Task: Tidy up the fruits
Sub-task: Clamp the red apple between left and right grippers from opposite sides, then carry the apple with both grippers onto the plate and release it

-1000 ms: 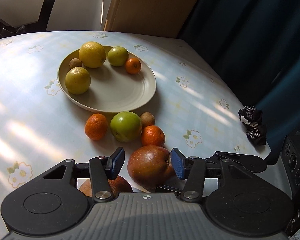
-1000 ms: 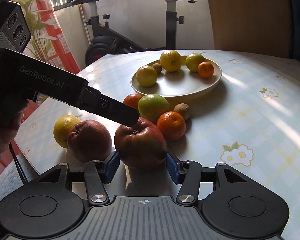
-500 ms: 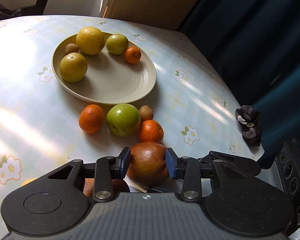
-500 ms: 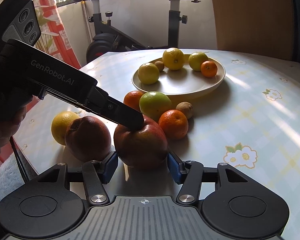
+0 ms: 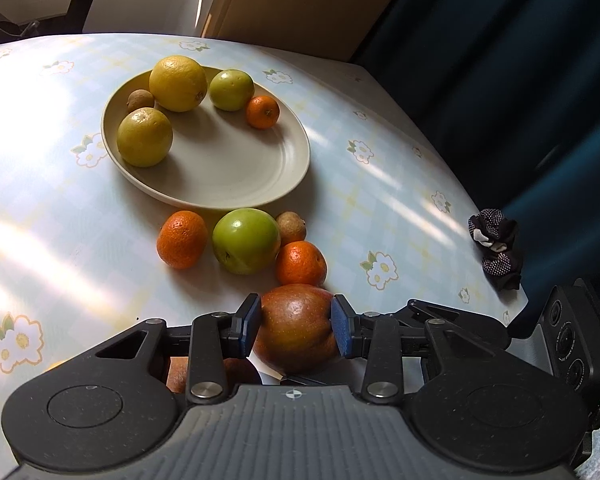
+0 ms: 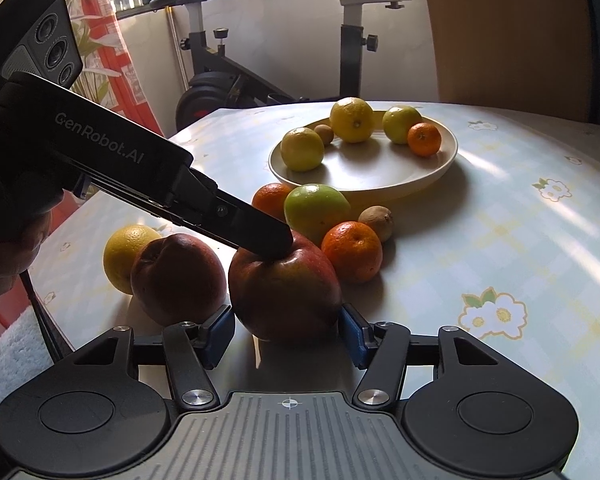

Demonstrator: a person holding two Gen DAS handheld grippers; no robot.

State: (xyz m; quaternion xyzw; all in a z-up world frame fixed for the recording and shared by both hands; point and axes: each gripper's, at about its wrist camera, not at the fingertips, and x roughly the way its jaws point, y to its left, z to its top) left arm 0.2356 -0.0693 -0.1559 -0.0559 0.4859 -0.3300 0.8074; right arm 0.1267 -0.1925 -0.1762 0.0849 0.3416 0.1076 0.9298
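The flowered table (image 5: 388, 184) carries a plate (image 5: 236, 184) and loose fruit (image 5: 246, 246).

Front half of the plate (image 5: 236, 184) is wide open, but the way there's blocked by a row of fruit: two tangerines (image 5: 182, 239), a green apple (image 5: 246, 240), a kiwi (image 5: 291, 227). Bare table (image 6: 520, 240) runs right of them.

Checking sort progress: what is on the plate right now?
On the plate: two yellow citrus fruits, a green fruit, a small orange and a small brown fruit, partly covered by the citrus.
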